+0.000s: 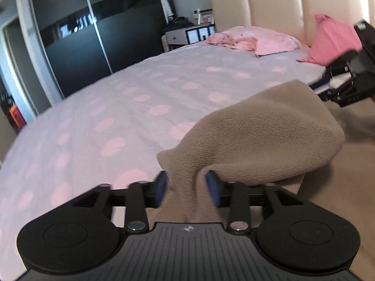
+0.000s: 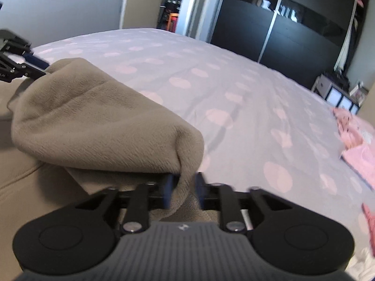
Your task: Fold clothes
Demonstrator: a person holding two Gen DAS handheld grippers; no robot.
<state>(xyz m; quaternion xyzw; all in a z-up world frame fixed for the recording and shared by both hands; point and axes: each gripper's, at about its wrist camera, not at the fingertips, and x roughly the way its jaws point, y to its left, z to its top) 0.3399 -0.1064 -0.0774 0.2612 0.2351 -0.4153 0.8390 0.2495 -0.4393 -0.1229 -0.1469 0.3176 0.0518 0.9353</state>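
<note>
– Taupe fleece garment (image 1: pixel 257 135), one item: raised fold bunched between the blue pads of the left gripper (image 1: pixel 186 186). Jaws part-spread, no firm squeeze visible.
– Same at the right gripper (image 2: pixel 184 187): jaws half apart, a tuck of fleece standing in the gap, pads not clearly pressing. Rest of the garment lying flat on the bed near the person, fold humped up between both claws.

– Risks, entry one: likely slip. Cause: loose pads on soft, thick pile; fold liable to drop back and open out.
– Entry two: uneven fold. Cause: one corner sliding free ahead of the other, hem landing skewed.
– Entry three: snagging the cover underneath if closed too low.

– Surface: bed cover (image 1: pixel 117 107), pale lilac with pink spots, faintly creased, soft, broad bare stretch beyond the fold.
– At the head end: pink pillows (image 1: pixel 269 39), crumpled; cream padded headboard (image 1: pixel 269 4).
– Room: dark sliding wardrobe (image 1: pixel 93 35), glossy; small nightstand (image 1: pixel 185 35) beside the bed; grey door (image 2: pixel 70 2) opposite. Dim daylight, some blur.
</note>
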